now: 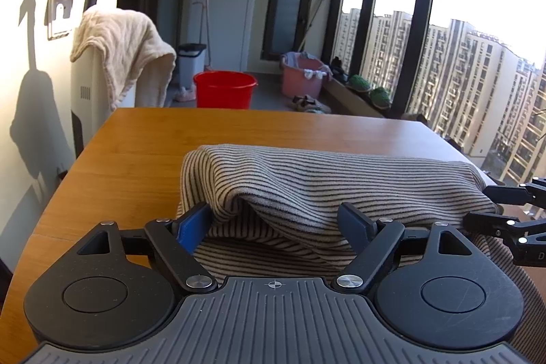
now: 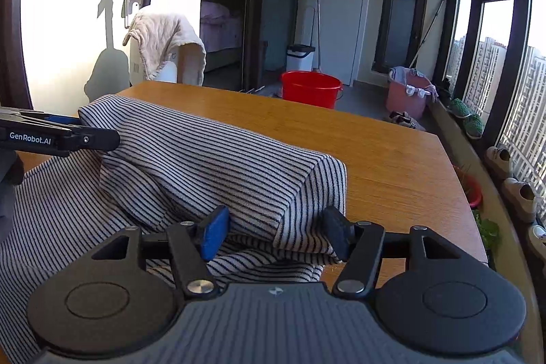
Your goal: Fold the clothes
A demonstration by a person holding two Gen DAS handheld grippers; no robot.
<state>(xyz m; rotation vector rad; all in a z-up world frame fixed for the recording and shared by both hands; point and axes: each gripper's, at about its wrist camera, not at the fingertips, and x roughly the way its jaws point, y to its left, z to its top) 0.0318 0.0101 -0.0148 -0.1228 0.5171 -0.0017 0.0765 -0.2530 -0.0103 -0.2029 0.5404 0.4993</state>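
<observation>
1. The striped garment [image 1: 327, 183] lies on the wooden desk [image 1: 170, 139], at its near part, with bare wood beyond it up to the far edge.
2. The left tool [image 1: 276, 220] stands wide open at the garment's left end; a raised fold of cloth fills the gap between its blue pads, and neither pad visibly pinches it.
3. The right tool [image 2: 276, 227] is likewise spread apart at the garment's right end, where the folded corner [image 2: 324, 179] drops to the desk; cloth sits between its pads without being clamped.
4. In the left wrist view the right tool [image 1: 512, 214] shows at the garment's right end; in the right wrist view the left tool [image 2: 82, 135] touches the garment's left end.
5. The garment forms a long raised roll whose long axis runs from one tool to the other, side to side across the desk, roughly parallel to the desk's far edge. Its stripes run along that same axis.
6. A flat lower layer of the garment [image 2: 68, 210] spreads out from under the roll towards both tools.
7. Beyond the desk's far edge stand a red bucket [image 1: 225, 89] and a pink basket [image 1: 302, 77] on the floor.
</observation>
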